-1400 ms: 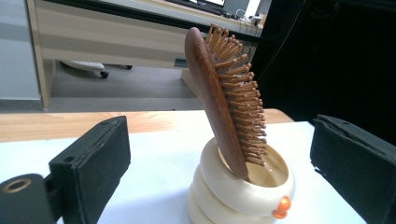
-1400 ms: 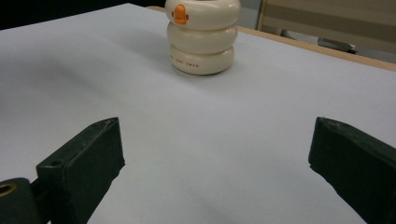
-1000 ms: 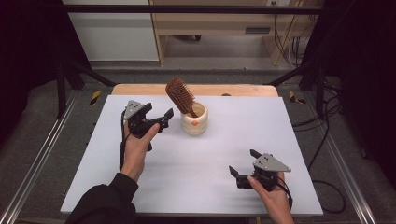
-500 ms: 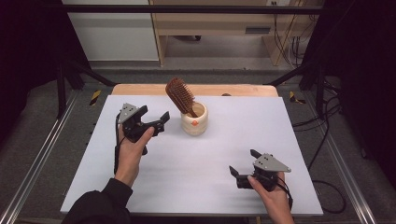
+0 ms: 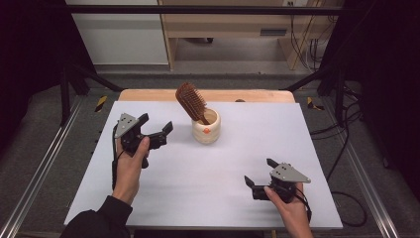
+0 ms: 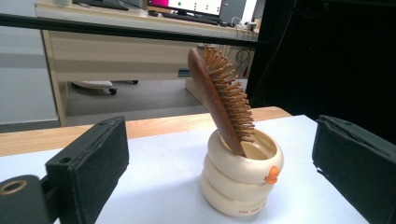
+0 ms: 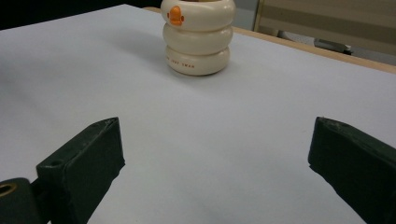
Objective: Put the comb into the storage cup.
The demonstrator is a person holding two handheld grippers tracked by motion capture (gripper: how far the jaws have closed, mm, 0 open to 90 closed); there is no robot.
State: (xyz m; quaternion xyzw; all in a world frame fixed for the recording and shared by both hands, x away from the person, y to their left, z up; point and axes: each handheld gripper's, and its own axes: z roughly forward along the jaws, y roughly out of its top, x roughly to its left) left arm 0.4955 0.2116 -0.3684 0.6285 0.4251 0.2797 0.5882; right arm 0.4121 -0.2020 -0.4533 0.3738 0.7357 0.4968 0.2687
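Observation:
A cream ringed cup (image 5: 206,130) with an orange mark stands at the back middle of the white table top (image 5: 198,193). A brown wooden hairbrush (image 5: 191,101) stands in it handle-down, its head leaning left. My left gripper (image 5: 157,124) hovers left of the cup, open and empty, its jaws pointing at it. In the left gripper view the cup (image 6: 240,179) and the brush (image 6: 219,100) stand ahead, between the jaws but farther off. My right gripper (image 5: 259,171) rests near the front right, open and empty, and its view shows the cup (image 7: 198,39) far ahead.
A strip of wooden table edge (image 5: 148,94) shows beyond the white top. Metal frame rails (image 5: 44,163) run along the left side, and cables (image 5: 341,148) lie on the floor at the right. A desk (image 5: 223,29) stands behind the table.
My left gripper has drawn back a little to the left and toward the person, away from the cup. The right gripper, cup and brush have not moved.

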